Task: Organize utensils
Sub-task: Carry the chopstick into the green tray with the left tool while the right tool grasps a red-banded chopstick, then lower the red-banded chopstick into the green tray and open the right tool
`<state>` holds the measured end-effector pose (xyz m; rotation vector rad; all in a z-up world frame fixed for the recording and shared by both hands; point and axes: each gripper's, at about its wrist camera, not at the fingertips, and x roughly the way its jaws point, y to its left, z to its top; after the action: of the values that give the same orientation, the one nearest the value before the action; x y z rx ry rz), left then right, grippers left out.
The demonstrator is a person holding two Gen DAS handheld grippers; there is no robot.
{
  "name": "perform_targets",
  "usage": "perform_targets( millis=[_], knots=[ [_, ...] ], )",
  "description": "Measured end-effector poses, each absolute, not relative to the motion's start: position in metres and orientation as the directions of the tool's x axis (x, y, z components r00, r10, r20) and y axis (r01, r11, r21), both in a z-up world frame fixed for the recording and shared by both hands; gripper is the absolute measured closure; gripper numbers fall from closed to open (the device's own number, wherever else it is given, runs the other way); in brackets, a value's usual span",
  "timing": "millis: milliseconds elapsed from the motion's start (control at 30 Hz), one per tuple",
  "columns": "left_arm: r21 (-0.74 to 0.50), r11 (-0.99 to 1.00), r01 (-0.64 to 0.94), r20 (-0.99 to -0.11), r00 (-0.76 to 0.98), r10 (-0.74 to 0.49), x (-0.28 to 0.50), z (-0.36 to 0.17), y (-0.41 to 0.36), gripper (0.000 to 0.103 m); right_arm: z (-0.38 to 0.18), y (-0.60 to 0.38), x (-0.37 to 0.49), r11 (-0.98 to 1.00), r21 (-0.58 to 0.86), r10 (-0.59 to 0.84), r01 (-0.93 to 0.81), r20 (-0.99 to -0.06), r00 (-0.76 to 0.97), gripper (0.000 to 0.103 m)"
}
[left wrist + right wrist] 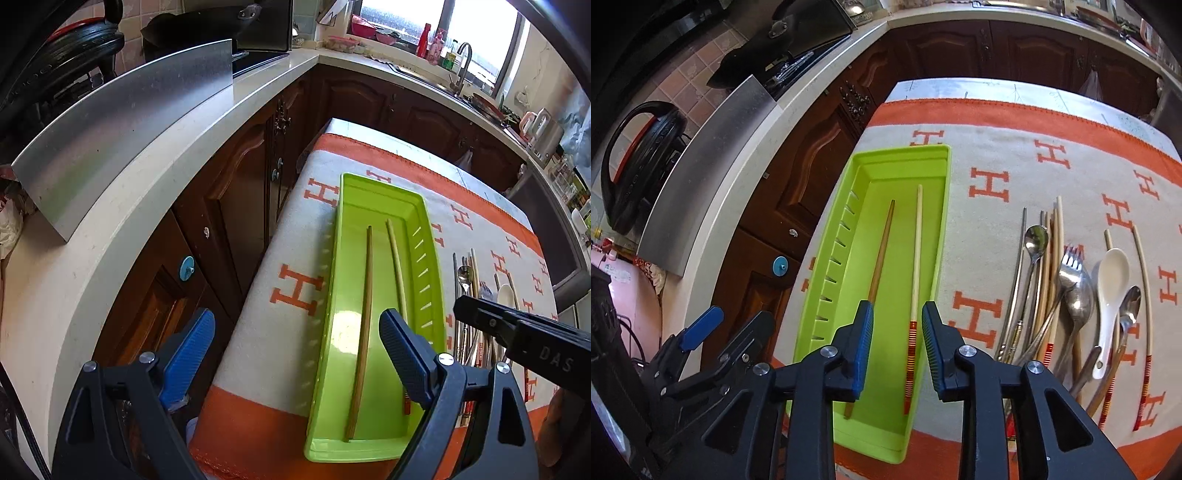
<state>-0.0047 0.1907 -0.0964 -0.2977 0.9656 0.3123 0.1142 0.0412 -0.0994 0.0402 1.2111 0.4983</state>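
A lime green tray [428, 236] [938, 236] lies on an orange and white cloth and holds two chopsticks: a brown one [364, 325] [881, 258] and a pale one with a red-striped end [395, 258] [916, 258]. Loose utensils lie right of the tray: metal spoons [1036, 240], a fork [1071, 269], a white ceramic spoon [1112, 288] and several chopsticks [1058, 236]. My right gripper [897, 332] is open and empty, above the tray's near end, over the pale chopstick. My left gripper [295, 354] is open and empty over the tray's left edge.
The cloth [997, 155] covers a small table. A white countertop [122, 229] with dark wood cabinets [229, 206] runs along the left and back. A steel panel [122, 122] stands on the counter. The right gripper's body [524, 332] shows in the left wrist view.
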Motion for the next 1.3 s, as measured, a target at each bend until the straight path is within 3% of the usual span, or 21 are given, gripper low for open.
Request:
perform_targets(
  millis=[100, 700, 1033, 1300],
  knots=[
    [-0.099, 0.917, -0.385, -0.841, 0.525, 0.129, -0.004, -0.097, 0.188, 0.014, -0.092, 0.032, 0.107, 0.891, 0.283, 0.391, -0.354, -0.876, 0.283, 0.068],
    [-0.051, 0.945, -0.323, -0.848, 0.514, 0.130, 0.003, -0.090, 0.150, 0.014, -0.057, -0.055, 0.072, 0.909, 0.145, 0.337, -0.390, -0.807, 0.486, 0.067],
    [-0.040, 0.973, -0.227, -0.820, 0.564, 0.098, 0.019, -0.074, 0.105, 0.014, -0.038, -0.129, 0.076, 0.926, 0.195, 0.338, -0.323, -0.808, 0.482, 0.067],
    [-0.051, 0.992, -0.113, -0.859, 0.512, 0.014, 0.046, -0.068, 0.058, 0.014, -0.026, -0.203, 0.089, 0.944, 0.206, 0.310, -0.258, -0.821, 0.480, 0.067]
  ],
)
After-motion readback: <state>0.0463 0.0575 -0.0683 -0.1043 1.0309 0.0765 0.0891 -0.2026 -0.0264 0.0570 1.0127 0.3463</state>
